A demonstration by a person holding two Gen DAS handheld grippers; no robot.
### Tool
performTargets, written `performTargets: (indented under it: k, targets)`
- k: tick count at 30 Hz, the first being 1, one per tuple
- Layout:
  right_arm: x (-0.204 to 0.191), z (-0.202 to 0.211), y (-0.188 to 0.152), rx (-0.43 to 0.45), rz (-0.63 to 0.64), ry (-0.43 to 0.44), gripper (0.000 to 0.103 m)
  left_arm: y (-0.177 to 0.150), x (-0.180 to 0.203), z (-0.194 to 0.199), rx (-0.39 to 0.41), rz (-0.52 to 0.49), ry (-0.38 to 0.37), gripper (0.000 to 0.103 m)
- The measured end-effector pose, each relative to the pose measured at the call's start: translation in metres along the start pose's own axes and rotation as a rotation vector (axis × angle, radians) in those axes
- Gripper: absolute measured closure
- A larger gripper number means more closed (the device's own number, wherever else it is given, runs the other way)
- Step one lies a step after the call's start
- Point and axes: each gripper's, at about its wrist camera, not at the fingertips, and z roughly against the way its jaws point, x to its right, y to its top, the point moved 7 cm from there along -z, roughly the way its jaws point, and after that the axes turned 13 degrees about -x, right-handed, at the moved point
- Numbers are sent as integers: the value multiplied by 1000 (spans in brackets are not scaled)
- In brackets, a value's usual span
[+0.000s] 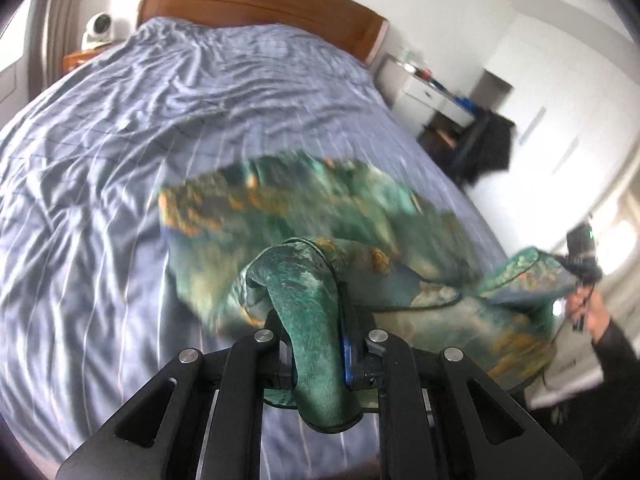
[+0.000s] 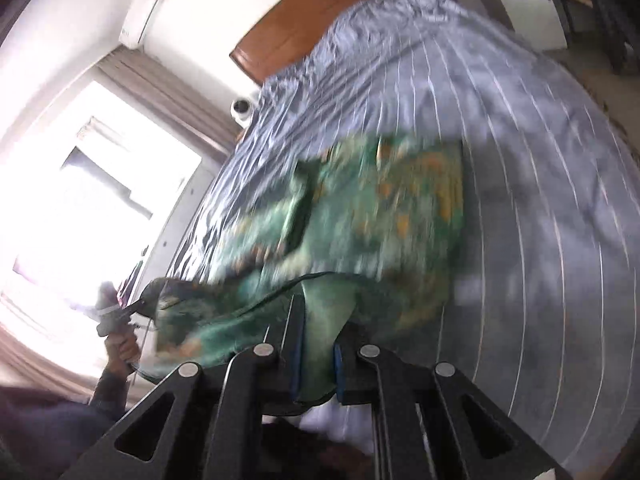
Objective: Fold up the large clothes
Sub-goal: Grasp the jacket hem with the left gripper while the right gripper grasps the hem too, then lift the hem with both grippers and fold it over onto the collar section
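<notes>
A large green garment with orange and teal print (image 1: pixel 288 208) hangs stretched between my two grippers above the bed, blurred by motion. My left gripper (image 1: pixel 316 344) is shut on a bunched green edge of it. My right gripper (image 2: pixel 316 344) is shut on another edge of the same garment (image 2: pixel 384 216). In the left wrist view the right gripper (image 1: pixel 580 264) shows at the far right, held by a hand, with cloth in it. In the right wrist view the left gripper (image 2: pixel 120 312) shows at the left, also holding cloth.
The bed has a wrinkled blue-grey striped cover (image 1: pixel 120 152) and a wooden headboard (image 1: pixel 256 4). A white camera (image 1: pixel 98 30) stands on a nightstand beside it. A white desk (image 1: pixel 432 96) and dark chair (image 1: pixel 484 144) stand at the right. A bright window (image 2: pixel 80 208) is at the left.
</notes>
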Motion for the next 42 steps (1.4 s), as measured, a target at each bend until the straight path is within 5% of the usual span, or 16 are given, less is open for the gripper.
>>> performTargets:
  k: [5,10,16,18,21,22,23,26,29,34,36,37,38,39,40,42]
  targets:
    - [44,-42,81,37,-69,-19,92,56,-42,-57,-44,156,-2,89]
    - [83,-91,113,19,-170,-40,92,70,-60,-108,-110,210,68,85]
    - [116,-121,117,39,-326,18,88,81,-69,-119,-136,321,-15,55]
    - [124,-125,119,33,-395,78,79,85,-71,-111,-144,360,-89,40]
    - [122,-112,126,81,-442,160,35,94,-72,-82,-80,353,-156,2]
    - [120,-105,126,96,-433,157,14,96,-75,-70,-49,337,-139,1]
    - [115,-96,130,117,-410,154,7,97,-76,-64,-47,324,-121,1]
    - [103,-77,136,140,-322,106,7,90,-81,-62,-79,269,-80,1]
    - [86,-82,131,72,-188,-40,7,77,-70,-88,-173,188,-107,1]
    - [73,-124,126,-50,7,-284,7,78,-52,-139,-212,57,97,7]
    - [71,-141,134,-44,27,-339,8,82,-51,-149,-216,63,160,54]
    - [68,-147,138,-36,36,-353,15,82,-54,-151,-221,83,187,73]
    - [66,-150,141,-28,50,-371,50,82,-58,-149,-221,107,210,92]
    - [64,-153,143,-28,58,-400,77,81,-60,-144,-207,119,224,94]
    - [64,-153,145,-27,55,-449,92,81,-62,-136,-183,124,239,94]
    - [55,-143,147,10,62,-484,92,84,-60,-113,-120,122,265,95]
